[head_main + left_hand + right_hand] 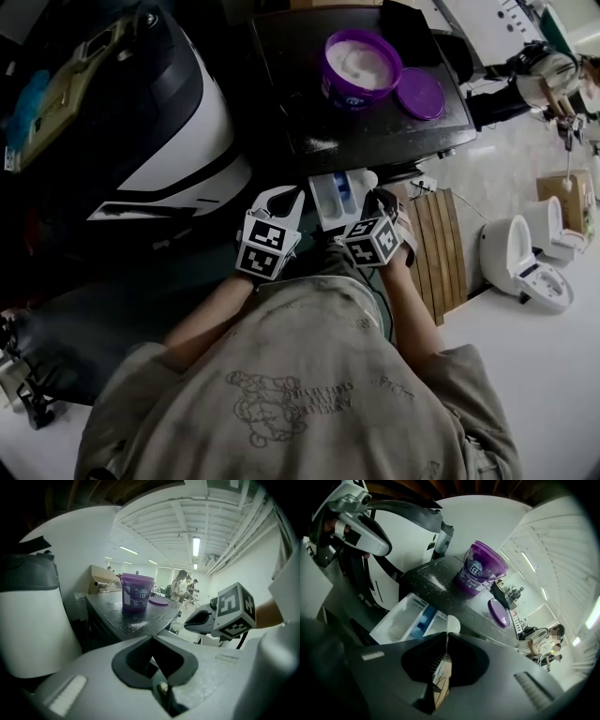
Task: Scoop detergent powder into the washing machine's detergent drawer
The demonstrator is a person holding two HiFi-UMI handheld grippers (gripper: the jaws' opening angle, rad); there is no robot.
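A purple tub (361, 64) of white detergent powder stands open on the dark machine top (309, 75), its purple lid (419, 94) beside it. The white detergent drawer (335, 199) with a blue insert is pulled out below the top's front edge. My right gripper (446, 637) is shut on the thin handle of a white scoop (451, 624), whose bowl hangs over the drawer (410, 619). A small mound of powder (396, 631) lies in the drawer's left compartment. My left gripper (151, 639) is shut with nothing in it, left of the drawer (279, 199).
Spilled powder (136, 626) dusts the machine top in front of the tub (136, 591). A large black-and-white machine body (178, 131) rises at the left. A wooden slatted board (441, 248) and white appliances (525, 253) sit on the floor at the right.
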